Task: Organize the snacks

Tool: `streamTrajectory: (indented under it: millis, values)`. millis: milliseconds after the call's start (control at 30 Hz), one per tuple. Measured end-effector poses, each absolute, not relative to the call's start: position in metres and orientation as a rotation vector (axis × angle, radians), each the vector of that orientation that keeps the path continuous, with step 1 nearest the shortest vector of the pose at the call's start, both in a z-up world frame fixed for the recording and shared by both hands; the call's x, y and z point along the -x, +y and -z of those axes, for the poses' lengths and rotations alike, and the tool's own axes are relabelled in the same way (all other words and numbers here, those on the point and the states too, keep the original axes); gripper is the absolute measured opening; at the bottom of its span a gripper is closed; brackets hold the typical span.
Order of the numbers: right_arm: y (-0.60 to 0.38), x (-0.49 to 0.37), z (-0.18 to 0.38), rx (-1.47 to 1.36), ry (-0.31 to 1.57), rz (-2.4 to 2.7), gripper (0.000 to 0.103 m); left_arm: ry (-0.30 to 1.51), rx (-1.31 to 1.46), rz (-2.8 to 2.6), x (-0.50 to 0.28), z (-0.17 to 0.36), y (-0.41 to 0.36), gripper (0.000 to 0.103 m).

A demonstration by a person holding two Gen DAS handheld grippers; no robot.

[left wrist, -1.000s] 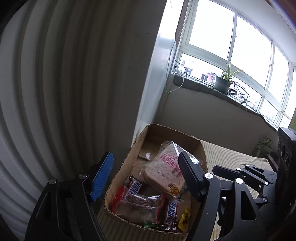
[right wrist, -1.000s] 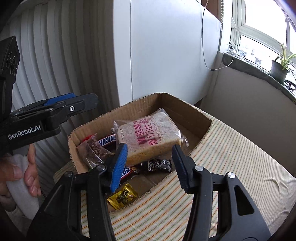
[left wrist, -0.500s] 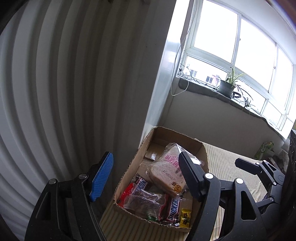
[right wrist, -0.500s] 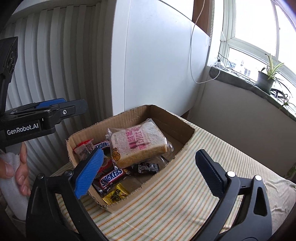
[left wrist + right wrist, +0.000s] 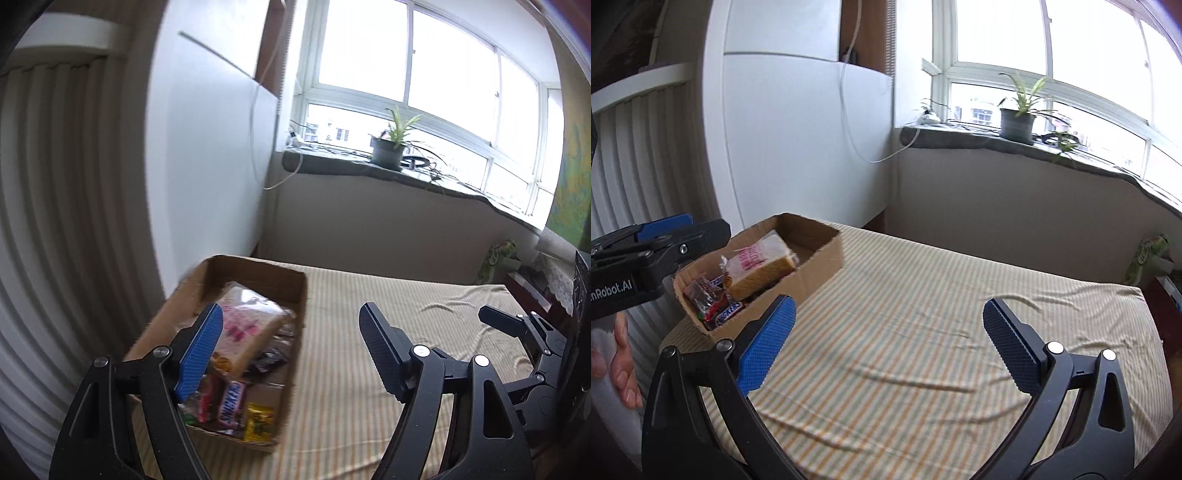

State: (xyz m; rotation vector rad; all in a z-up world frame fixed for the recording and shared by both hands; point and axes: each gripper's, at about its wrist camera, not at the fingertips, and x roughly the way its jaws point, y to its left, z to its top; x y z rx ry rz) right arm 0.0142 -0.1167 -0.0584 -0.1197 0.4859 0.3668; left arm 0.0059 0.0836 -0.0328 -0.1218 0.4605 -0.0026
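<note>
Both grippers are seen drawn back from the cardboard box (image 5: pixel 820 266) since a second ago, so that far more of the striped tablecloth (image 5: pixel 923 332) is now shown ahead of them. The right gripper (image 5: pixel 890 343), whose jaws have just been opening, is held spread wide over bare cloth with nothing between them. The left gripper (image 5: pixel 291 354) has also just been opening a little; its jaws are parted and empty, the blue pad being seen in front of the box. The box is set at the table's left edge, near the white wall panel (image 5: pixel 798 140). Inside it a bagged slice of bread (image 5: pixel 764 266) with pink printed characters, too blurred to read, is laid on top of the other snacks. A Snickers bar (image 5: pixel 231 404) is lettered in white, and a small yellow packet (image 5: pixel 260 422) is lodged beside it. "nRobot.AI" is read on the left gripper's body in the right wrist view. A potted plant (image 5: pixel 1017 118) is stood on the windowsill.
</note>
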Motion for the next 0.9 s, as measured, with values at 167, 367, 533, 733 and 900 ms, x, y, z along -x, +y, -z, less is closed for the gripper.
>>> streamTrajectory:
  millis: [167, 367, 533, 733, 900]
  values:
    - [-0.201, 0.009, 0.050, 0.052, 0.458, -0.214, 0.103, 0.444, 0.036, 0.124, -0.001, 0.026, 0.007, 0.079]
    - [-0.271, 0.034, 0.043, -0.009, 0.446, -0.068, 0.103, 0.437, -0.025, 0.260, 0.008, 0.020, -0.062, 0.080]
    - [-0.278, 0.039, 0.031, -0.019, 0.416, -0.061, 0.103, 0.420, -0.062, 0.282, 0.016, 0.011, -0.079, 0.080]
    - [-0.264, 0.035, 0.026, -0.005, 0.408, -0.099, 0.103, 0.405, -0.064, 0.224, 0.022, 0.002, -0.072, 0.080]
    - [-0.261, 0.029, 0.022, -0.007, 0.404, -0.101, 0.103, 0.373, -0.062, 0.194, 0.026, -0.010, -0.062, 0.080]
